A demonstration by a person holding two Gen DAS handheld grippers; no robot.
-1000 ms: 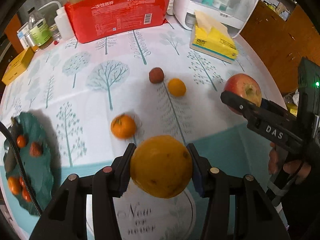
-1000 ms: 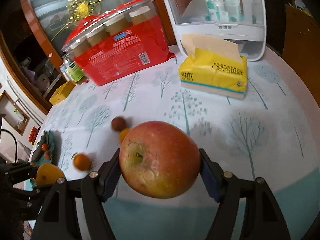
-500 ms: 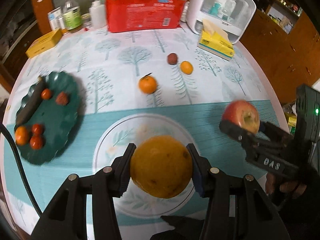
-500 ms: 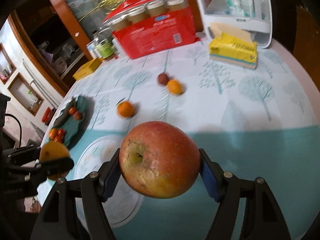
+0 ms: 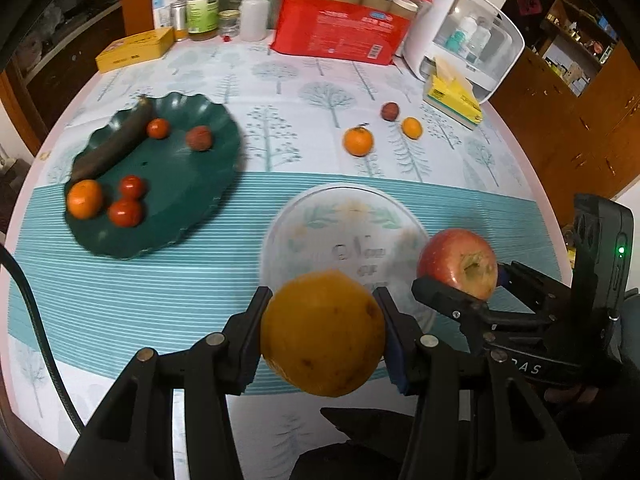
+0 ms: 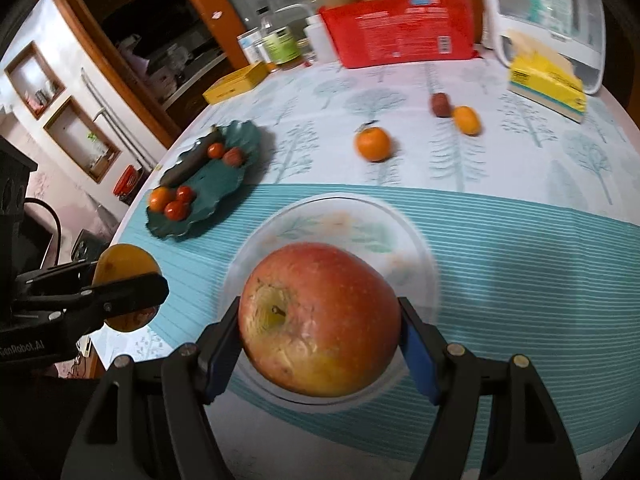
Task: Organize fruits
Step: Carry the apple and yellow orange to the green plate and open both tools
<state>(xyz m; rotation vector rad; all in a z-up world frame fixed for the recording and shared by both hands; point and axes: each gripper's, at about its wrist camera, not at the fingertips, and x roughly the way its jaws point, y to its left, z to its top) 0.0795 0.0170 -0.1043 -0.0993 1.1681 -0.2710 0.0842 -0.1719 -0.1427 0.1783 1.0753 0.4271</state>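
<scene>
A large yellow-orange citrus fruit [image 5: 323, 332] with a dull, faintly speckled skin is clamped between the pads of the left tool [image 5: 320, 334], above the near edge of the desk [image 5: 120, 288]. A red apple [image 6: 320, 324], yellowish and rough around its stem, is gripped by the right tool [image 6: 320, 330] over a clear printed plate [image 6: 344, 216] near that edge. Toward the left edge a dark green scalloped plate [image 5: 188, 200] is seen, holding small red and orange fruits and a long dark one. Loose toward the far edge lie a tangerine [image 5: 358, 142], a small orange fruit [image 5: 412, 127] and a dark reddish one [image 5: 390, 111]. A red package [image 5: 340, 34] and a yellow tissue pack [image 5: 454, 100] stand beyond them.
</scene>
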